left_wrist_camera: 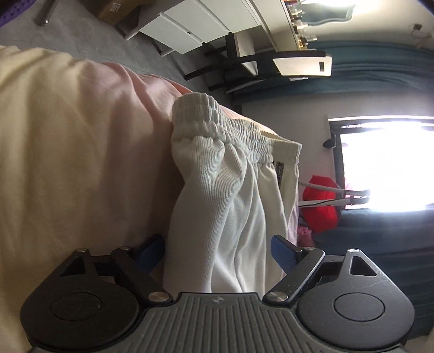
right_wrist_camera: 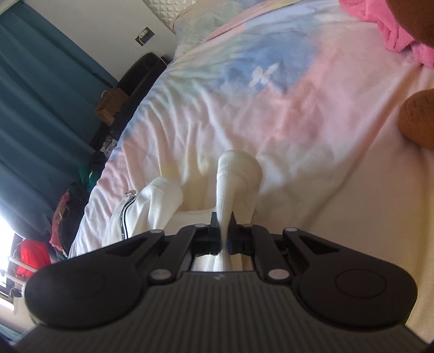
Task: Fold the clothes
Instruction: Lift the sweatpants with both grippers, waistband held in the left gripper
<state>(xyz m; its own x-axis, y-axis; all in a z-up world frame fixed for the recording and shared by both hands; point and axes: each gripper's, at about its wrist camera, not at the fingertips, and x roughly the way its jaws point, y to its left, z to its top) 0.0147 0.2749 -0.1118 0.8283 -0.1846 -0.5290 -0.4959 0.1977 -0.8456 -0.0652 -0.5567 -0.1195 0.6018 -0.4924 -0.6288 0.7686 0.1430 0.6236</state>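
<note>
Pastel tie-dye bedding in pink, blue and cream covers a bed in a sunlit bedroom hung with teal curtains, a bright window at three o'clock in the left wrist view. White ribbed-knit trousers with a gathered elastic waistband lie on the bedding, filling the centre of that view. The left gripper stands with its blue pads spread at either side of a bunched fold of the trousers, the cloth between them but neither pad visibly pressing it. In the right wrist view, the right gripper is clamped tight on a thin ridge of the same white fabric, which rises in a rolled hump toward twelve o'clock. A zipper shows at nine o'clock, a pink fleece blanket at one o'clock.
</note>
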